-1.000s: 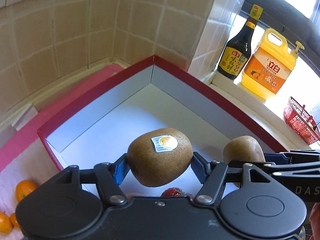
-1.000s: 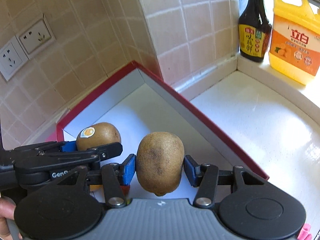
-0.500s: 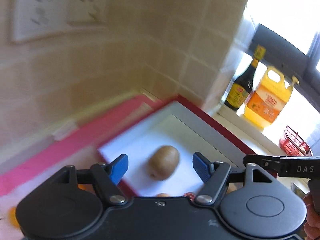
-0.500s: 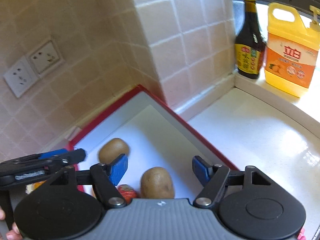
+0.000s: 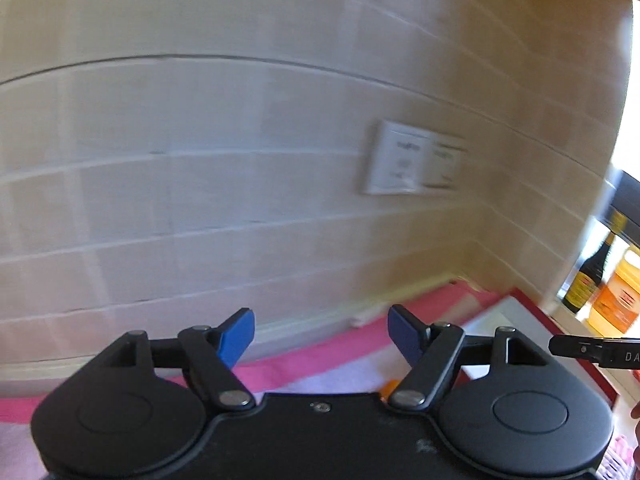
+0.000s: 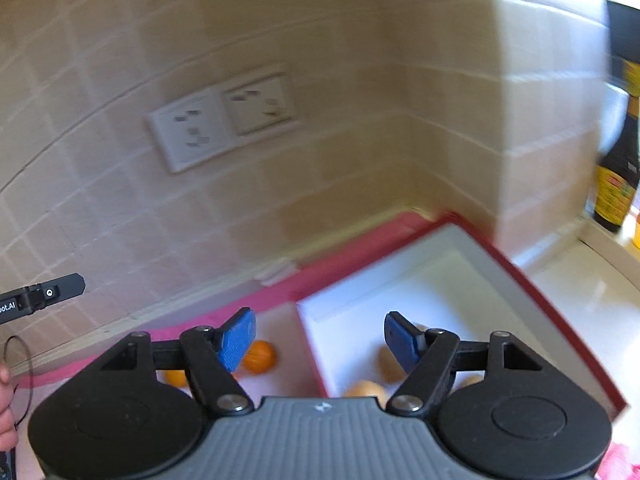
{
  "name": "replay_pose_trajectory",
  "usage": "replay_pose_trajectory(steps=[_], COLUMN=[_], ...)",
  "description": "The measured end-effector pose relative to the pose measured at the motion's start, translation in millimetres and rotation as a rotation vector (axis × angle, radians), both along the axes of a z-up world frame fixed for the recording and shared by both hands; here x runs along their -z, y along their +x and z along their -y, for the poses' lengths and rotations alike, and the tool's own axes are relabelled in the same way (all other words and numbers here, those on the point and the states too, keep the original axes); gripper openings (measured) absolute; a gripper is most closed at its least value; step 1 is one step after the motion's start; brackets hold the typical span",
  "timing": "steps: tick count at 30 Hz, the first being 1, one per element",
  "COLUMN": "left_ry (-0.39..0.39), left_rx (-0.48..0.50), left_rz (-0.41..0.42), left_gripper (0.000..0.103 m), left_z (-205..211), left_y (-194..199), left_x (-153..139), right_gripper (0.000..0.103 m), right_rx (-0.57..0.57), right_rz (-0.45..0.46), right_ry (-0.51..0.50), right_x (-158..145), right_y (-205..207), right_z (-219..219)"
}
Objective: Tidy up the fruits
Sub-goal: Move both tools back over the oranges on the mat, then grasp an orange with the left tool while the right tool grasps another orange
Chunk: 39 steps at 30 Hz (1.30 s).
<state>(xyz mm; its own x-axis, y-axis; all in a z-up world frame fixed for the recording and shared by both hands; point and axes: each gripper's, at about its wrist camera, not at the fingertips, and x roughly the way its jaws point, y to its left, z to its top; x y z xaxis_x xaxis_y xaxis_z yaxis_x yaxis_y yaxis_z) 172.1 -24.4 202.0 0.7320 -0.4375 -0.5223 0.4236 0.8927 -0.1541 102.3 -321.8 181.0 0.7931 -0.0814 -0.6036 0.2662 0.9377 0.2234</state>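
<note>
Both pictures are smeared by motion. The left tongs (image 5: 321, 334) stand wide with nothing between the blue pads, having just been opening further; behind them is tiled wall, with a double wall socket (image 5: 414, 163) right of centre. The right tongs (image 6: 320, 336) are also spread and empty; their jaws parted within the last second.

In the right wrist view the red-rimmed box (image 6: 556, 312) fills the lower right of the frame, its white floor showing between and beyond the pads. What look like the brown kiwis (image 6: 390, 362) lie in it near the lower centre, partly behind the right pad, too blurred to count. Left of the box wall, oranges (image 6: 260, 356) sit on a pink cloth (image 6: 192, 320) on the surface.

At the right edge of the frame stands a dark sauce bottle (image 6: 616, 184).
</note>
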Motion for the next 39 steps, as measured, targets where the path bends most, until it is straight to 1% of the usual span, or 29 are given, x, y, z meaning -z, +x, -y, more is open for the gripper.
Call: replay_pose_trajectory(steps=[3,5,7,9,12,15,16,18,20,22,26,30,32,35,36,37,39], left_ry=[-0.006,0.021,0.046,0.069,0.123,0.188,0.197,0.197,0.196,0.197,0.206,0.213,0.238,0.256,0.256,0.253,0.252], left_rx=[-0.03,-0.024,0.006,0.061,0.139,0.193,0.214,0.244,0.25,0.26,0.292,0.29,0.289,0.289,0.286,0.284,0.277], left_rz=[-0.017,-0.025,-0.038,-0.075,-0.095,-0.108,-0.122,-0.141,-0.158,-0.171,-0.167,-0.145,-0.123,-0.097,-0.091,-0.085,-0.076], left_gripper=[0.09,0.09,0.09,0.09,0.09,0.09,0.085,0.082,0.08,0.073,0.072,0.072,0.066,0.062,0.057,0.047,0.046], left_z=[-19.9,-23.8,-24.3,-20.2,-10.2,2.9,6.7,11.6,15.2,18.7,25.1,31.3,35.1,37.3,37.3,37.0,36.8], left_y=[0.4,0.7,3.6,9.1,17.1,25.5,27.1,29.4,36.5,43.9,49.4,51.6,51.8,50.6,50.1,50.2,49.7], left_x=[4.9,14.8,27.7,45.4,77.3,107.5,117.1,132.0,144.0,153.8,165.3,171.1,173.5,174.9,174.8,174.4,174.1], right_gripper=[0.069,0.065,0.063,0.061,0.058,0.055,0.055,0.054,0.053,0.052,0.051,0.048,0.044,0.043,0.043,0.043,0.043], right_rx=[-0.049,-0.099,-0.144,-0.176,-0.226,-0.261,-0.276,-0.3,-0.322,-0.343,-0.382,-0.377,-0.371,-0.368,-0.369,-0.369,-0.368], right_rz=[-0.002,-0.013,-0.026,-0.054,-0.097,-0.143,-0.154,-0.176,-0.194,-0.208,-0.238,-0.275,-0.286,-0.297,-0.3,-0.3,-0.298], right_ry=[-0.002,0.008,-0.006,-0.026,-0.006,-0.002,-0.004,-0.015,-0.03,-0.042,-0.069,-0.09,-0.086,-0.086,-0.086,-0.079,-0.073], right_x=[3.8,9.2,15.8,25.1,42.3,61.5,68.1,78.5,87.5,93.5,106.6,122.1,127.7,133.2,134.5,135.7,136.7], right_y=[20.1,32.1,44.0,56.4,71.9,88.3,93.3,99.4,106.4,112.5,126.4,140.0,144.3,147.5,148.2,148.8,148.8], right_z=[-27.2,-44.2,-60.2,-74.3,-86.1,-94.1,-97.5,-102.3,-106.6,-110.6,-120.1,-123.9,-121.6,-118.5,-117.8,-117.0,-115.5])
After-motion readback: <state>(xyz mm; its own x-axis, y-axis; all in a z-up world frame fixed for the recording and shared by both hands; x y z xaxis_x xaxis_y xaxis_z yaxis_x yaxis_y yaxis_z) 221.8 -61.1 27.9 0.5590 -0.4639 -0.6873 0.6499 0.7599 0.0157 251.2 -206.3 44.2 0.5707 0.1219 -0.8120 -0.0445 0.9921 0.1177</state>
